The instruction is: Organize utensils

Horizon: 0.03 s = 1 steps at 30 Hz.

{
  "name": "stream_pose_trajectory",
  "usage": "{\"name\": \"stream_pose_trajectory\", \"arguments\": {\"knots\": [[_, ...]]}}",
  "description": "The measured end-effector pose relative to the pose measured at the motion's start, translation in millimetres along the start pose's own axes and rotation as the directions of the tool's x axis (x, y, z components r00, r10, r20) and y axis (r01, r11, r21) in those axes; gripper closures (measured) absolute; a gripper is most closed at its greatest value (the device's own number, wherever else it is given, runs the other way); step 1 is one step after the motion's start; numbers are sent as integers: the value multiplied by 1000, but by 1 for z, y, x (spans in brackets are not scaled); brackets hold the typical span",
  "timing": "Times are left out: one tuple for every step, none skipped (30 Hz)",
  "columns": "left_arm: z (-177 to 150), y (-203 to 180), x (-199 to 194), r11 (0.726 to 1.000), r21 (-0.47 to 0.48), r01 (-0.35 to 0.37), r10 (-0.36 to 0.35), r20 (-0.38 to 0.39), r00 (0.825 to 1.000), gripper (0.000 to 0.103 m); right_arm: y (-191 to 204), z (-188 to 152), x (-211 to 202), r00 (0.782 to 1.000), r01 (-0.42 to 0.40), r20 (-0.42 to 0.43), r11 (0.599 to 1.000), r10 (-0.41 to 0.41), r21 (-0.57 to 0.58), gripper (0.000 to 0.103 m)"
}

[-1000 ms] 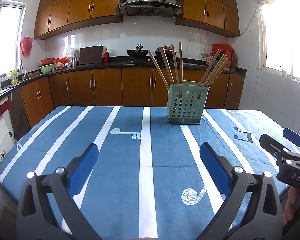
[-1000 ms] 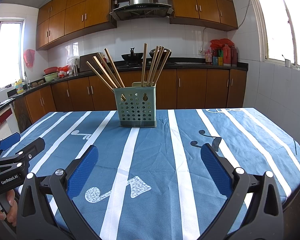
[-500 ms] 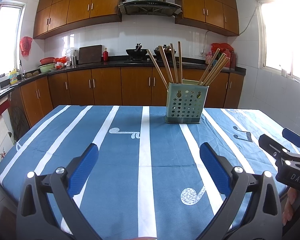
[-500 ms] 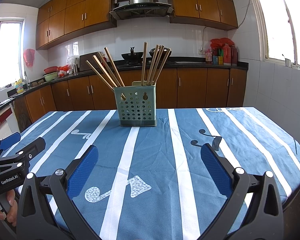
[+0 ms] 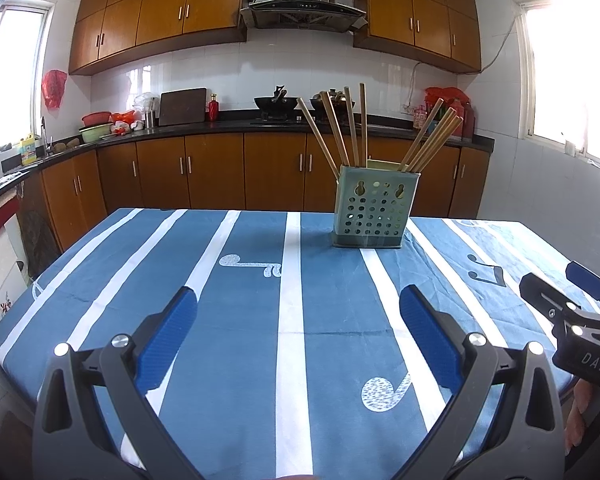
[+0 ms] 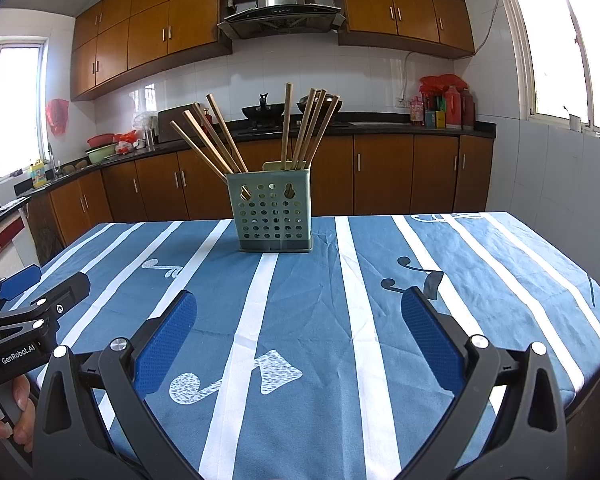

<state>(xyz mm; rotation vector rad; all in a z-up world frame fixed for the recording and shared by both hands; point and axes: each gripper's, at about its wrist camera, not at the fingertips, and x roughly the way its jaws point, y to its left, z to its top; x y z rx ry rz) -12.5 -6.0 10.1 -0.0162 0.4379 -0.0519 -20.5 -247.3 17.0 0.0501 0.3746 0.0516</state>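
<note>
A pale green perforated utensil holder (image 5: 374,212) stands upright on the far half of the table; it also shows in the right wrist view (image 6: 274,216). Several wooden chopsticks (image 5: 342,128) (image 6: 220,136) stand in it, leaning out in two bunches. My left gripper (image 5: 298,304) is open and empty, low over the near table edge, well short of the holder. My right gripper (image 6: 298,308) is open and empty too, beside the left one. Each gripper shows at the edge of the other's view (image 5: 568,304) (image 6: 40,292).
The table wears a blue cloth with white stripes and note prints (image 5: 220,300) (image 6: 480,280). Behind it run brown kitchen cabinets and a black counter (image 5: 220,124) with a wok, bowls and bottles. Tiled walls and windows flank both sides.
The left wrist view has tipped slightly, so the holder sits a little higher in it. The right gripper has barely moved. Both grippers stay open.
</note>
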Motion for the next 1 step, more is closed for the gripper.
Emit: {"name": "stream_pose_trajectory", "arguments": {"knots": [[0, 0, 0, 1000, 1, 0, 0, 1, 1000, 4, 0, 0, 0, 1000, 0, 0, 1000, 0, 0, 2]]}}
